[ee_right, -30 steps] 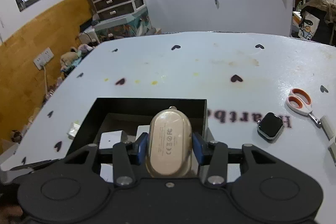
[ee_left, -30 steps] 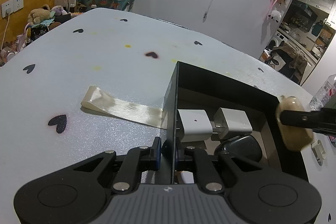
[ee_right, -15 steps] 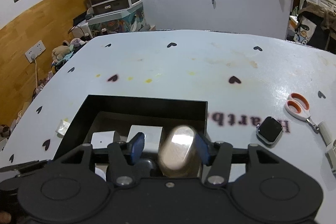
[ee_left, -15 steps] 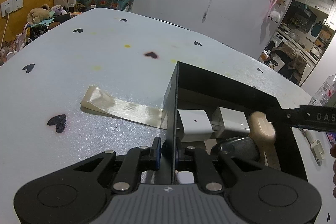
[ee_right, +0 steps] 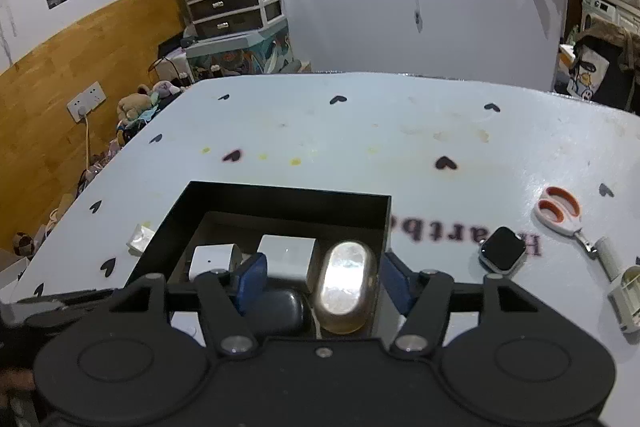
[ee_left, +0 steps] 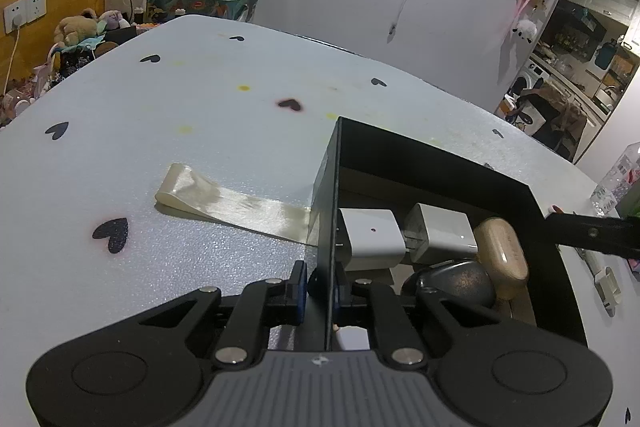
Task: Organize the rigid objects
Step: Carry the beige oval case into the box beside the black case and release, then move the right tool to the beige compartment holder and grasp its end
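A black open box sits on the white table. Inside it lie two white chargers, a dark grey case and a beige oval case. My left gripper is shut on the box's left wall. My right gripper is open above the box, with the beige case lying free between its fingers; its finger reaches in from the right in the left wrist view.
A strip of clear tape lies left of the box. A smartwatch body, orange-handled scissors and small white parts lie on the table to the box's right. A transparent container stands at the table's far right.
My right gripper carried the beige case over the box, opened and dropped it; the case now lies inside against the right wall. The left gripper has not moved.
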The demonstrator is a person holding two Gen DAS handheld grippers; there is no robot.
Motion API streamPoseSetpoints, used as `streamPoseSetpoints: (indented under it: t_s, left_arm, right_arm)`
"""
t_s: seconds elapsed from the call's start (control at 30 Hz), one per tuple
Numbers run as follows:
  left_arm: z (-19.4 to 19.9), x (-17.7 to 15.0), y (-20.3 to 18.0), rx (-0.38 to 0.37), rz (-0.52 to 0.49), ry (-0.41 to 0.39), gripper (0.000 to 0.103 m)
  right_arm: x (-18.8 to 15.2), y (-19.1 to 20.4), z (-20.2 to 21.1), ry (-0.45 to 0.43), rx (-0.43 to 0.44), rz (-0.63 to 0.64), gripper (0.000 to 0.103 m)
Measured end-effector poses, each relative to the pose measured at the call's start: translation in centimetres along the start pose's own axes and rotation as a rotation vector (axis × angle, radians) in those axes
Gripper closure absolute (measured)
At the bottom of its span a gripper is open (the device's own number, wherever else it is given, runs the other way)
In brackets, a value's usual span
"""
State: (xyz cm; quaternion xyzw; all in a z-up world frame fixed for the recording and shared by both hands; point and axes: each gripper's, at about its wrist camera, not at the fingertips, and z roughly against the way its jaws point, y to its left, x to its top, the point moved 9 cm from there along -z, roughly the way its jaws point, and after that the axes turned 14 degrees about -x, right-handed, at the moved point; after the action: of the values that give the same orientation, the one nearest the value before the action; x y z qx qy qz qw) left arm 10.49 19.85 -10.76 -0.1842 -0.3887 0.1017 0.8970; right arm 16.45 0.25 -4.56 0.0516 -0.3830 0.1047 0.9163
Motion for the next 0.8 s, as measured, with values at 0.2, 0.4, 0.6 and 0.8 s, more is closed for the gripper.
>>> streamPoseSetpoints:
  t_s: [0.2,0.4,0.6,0.8]
  left_arm:
    - [0.0,0.0,-0.1,0.008,0.000,0.001,0.091]
    - [0.0,0.0,-0.2,0.016,0.000,0.003,0.091]
    - [0.0,0.0,-0.3,0.025,-0.001,0.004,0.091]
    - [0.0,0.0,-0.4,0.036,-0.003,0.006,0.091]
  right_arm:
    - [-0.8,-0.8,1.6,-0.029,-0.001,0.017,0.033]
    - [-2.2,-1.8,2.4,-0.039,-0.012,0.028,0.029]
    - [-3.4,-2.6,3.3,-0.088,-0.022,0.046,0.020]
    - [-4.4,-3.5,4.0,-0.108,-0.030,0.040,0.010]
